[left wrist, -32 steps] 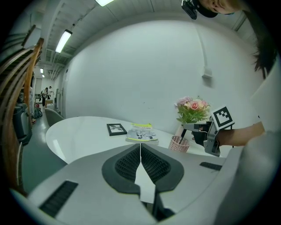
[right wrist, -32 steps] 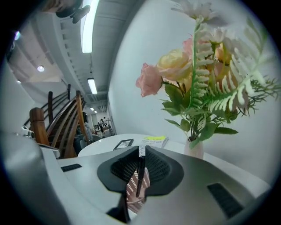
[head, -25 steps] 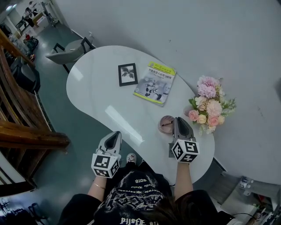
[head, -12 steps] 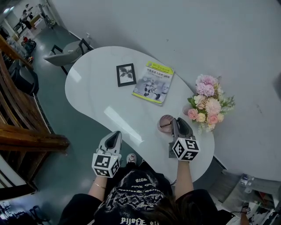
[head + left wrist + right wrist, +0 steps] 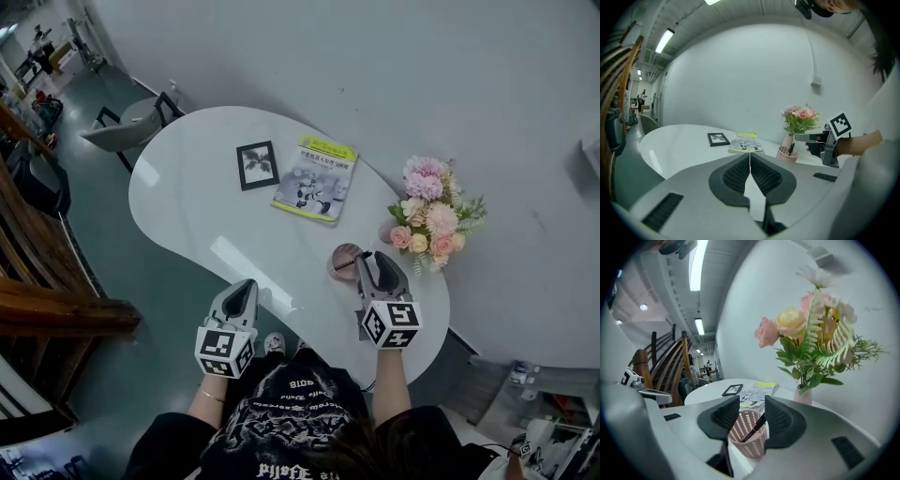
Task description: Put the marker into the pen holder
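**Marker [image 5: 754, 426] in holder, grip letting go**

The marker leaned inside the holder [image 5: 751, 447] at the surface's [image 5: 202, 187] near right. The right gripper's [image 5: 752, 401] jaws were opening, flanking it without pressing. The left gripper [image 5: 750, 157] idled near-left, jaws together, unneeded.

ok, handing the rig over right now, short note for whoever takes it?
Right gripper: jaws opening just above the pen holder. The marker's top end shows between them, but the pads are not pressing on it.
Left gripper: shut, empty, held by the near edge of the table.
Marker: leaning inside the pen holder, which stands on the table beside the flowers.
Done: marker is in the holder and let go.
Left: probably just draw the right gripper back, without knocking the holder.
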Motion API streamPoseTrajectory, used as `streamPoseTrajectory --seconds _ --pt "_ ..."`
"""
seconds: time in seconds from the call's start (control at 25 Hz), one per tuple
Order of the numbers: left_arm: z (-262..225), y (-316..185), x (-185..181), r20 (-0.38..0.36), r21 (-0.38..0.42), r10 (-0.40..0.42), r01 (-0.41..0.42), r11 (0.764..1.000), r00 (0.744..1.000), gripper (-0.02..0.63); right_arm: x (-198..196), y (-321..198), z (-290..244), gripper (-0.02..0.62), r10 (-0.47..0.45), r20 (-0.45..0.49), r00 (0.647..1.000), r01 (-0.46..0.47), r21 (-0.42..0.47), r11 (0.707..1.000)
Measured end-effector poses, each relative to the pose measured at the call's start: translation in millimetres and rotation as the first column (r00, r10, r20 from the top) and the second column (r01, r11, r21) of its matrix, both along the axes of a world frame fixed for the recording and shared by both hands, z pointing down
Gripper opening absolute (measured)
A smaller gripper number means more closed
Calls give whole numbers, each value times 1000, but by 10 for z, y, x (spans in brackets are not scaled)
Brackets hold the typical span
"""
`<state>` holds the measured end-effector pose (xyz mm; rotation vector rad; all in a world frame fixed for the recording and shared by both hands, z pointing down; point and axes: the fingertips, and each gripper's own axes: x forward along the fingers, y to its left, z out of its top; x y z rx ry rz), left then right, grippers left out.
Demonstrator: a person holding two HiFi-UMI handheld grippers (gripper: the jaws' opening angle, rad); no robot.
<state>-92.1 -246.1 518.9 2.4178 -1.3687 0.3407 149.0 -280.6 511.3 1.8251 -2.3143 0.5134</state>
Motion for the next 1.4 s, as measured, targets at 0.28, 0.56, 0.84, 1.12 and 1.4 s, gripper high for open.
streamPoseTrajectory --seconds 0.28,0.56,0.84,1.12,1.4 --pt "-49 13 146 -16 22 81 -81 996 997 25 -60 243 -135 187 34 -21 999 -33 20 999" --pt "-109 20 346 -32 34 169 -168 985 985 25 -55 520 -168 187 88 -25 996 -88 19 996" --pt "-129 100 496 -39 46 231 -230 972 972 25 -43 818 -86 187 134 -31 990 -134 1 991" --pt "-155 225 620 -41 51 275 -272 961 961 25 -20 1026 -10 121 169 -34 985 -169 -8 986" --pt "-176 301 644 -37 59 282 -279 958 959 25 5 1119 -43 39 176 -50 983 -176 11 984"
